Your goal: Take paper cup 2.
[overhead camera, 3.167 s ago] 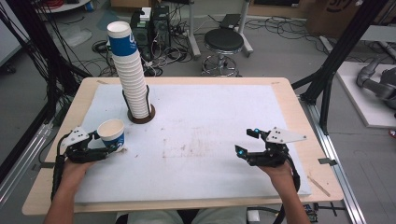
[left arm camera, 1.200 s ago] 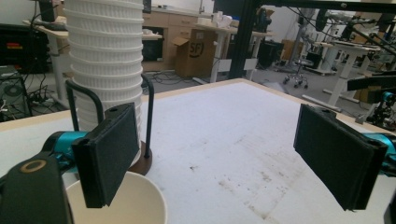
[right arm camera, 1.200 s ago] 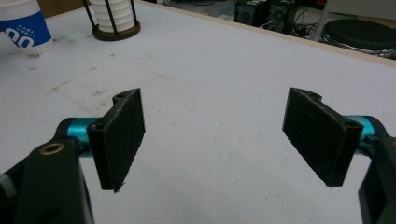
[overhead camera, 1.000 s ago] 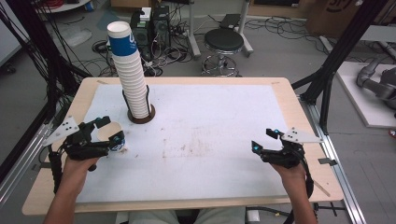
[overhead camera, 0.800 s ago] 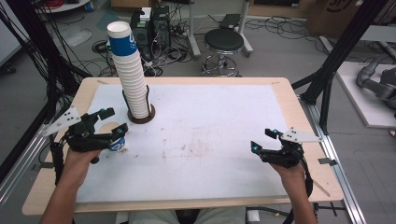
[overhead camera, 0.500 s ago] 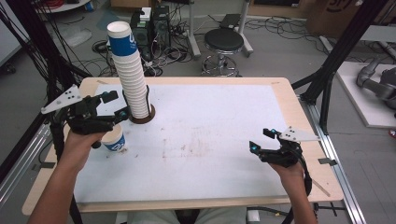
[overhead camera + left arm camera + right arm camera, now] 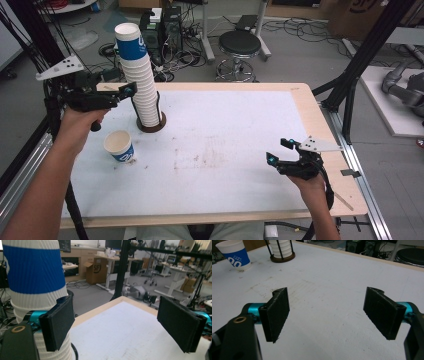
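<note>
A tall stack of white and blue paper cups (image 7: pixel 140 75) stands in a dark ring holder (image 7: pixel 151 125) at the back left of the table. One single cup (image 7: pixel 120 146) stands upright on the white mat in front of it. My left gripper (image 7: pixel 127 92) is raised beside the stack's middle, just left of it, open with nothing between its jaws. In the left gripper view the stack (image 7: pixel 35 277) rises right behind the left jaw of my left gripper (image 7: pixel 120 325). My right gripper (image 7: pixel 277 151) rests low at the right, open and empty (image 7: pixel 329 312), facing the single cup (image 7: pixel 234 255).
A white mat (image 7: pixel 225 140) covers the wooden table (image 7: pixel 320 125), stained near its middle. Black frame posts (image 7: pixel 360 60) stand at the table's corners. A stool (image 7: pixel 240 45) and cables lie on the floor behind.
My left gripper has risen from beside the single cup and moved back toward the stack, leaving the cup standing on the mat. The right gripper has stayed in place.
</note>
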A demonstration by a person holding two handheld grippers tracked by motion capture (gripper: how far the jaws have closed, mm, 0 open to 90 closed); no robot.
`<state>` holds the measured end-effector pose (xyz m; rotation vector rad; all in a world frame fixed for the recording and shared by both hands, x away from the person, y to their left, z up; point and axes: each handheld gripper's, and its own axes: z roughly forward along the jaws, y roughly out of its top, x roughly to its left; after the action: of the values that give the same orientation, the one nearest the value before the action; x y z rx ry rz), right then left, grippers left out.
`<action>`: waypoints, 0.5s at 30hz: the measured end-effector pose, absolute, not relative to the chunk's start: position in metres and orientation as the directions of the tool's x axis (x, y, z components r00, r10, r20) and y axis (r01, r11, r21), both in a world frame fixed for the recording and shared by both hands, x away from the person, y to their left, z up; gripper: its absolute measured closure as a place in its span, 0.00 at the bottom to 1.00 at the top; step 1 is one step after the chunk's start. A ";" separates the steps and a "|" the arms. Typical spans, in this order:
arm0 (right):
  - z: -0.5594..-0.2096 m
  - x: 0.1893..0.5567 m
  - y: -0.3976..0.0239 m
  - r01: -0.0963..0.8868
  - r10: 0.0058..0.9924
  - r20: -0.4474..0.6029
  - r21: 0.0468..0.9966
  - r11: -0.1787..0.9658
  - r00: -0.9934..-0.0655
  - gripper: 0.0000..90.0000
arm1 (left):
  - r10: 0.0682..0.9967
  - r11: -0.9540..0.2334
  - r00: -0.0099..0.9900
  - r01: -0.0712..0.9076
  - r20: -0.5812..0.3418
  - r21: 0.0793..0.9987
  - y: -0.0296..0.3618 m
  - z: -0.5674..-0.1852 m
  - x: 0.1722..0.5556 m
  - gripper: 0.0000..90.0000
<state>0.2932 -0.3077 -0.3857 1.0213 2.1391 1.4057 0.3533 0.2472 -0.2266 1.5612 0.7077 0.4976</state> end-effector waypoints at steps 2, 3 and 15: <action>-0.385 0.293 -0.308 0.363 0.746 0.074 0.902 0.233 -0.662 0.24 | 0.700 -0.019 0.708 0.154 -0.097 0.988 0.248 -0.222 0.357 0.16; -0.386 0.293 -0.308 0.360 0.746 0.071 0.903 0.234 -0.662 0.24 | 0.704 -0.023 0.704 0.156 -0.095 0.988 0.249 -0.221 0.359 0.16; -0.386 0.293 -0.309 0.357 0.735 0.073 0.904 0.237 -0.674 0.24 | 0.773 -0.060 0.632 0.159 -0.055 0.986 0.254 -0.201 0.390 0.16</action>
<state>0.2927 -0.3088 -0.3865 1.0058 2.1486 1.4172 0.3902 0.2544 -0.2013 1.5817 0.7949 0.6006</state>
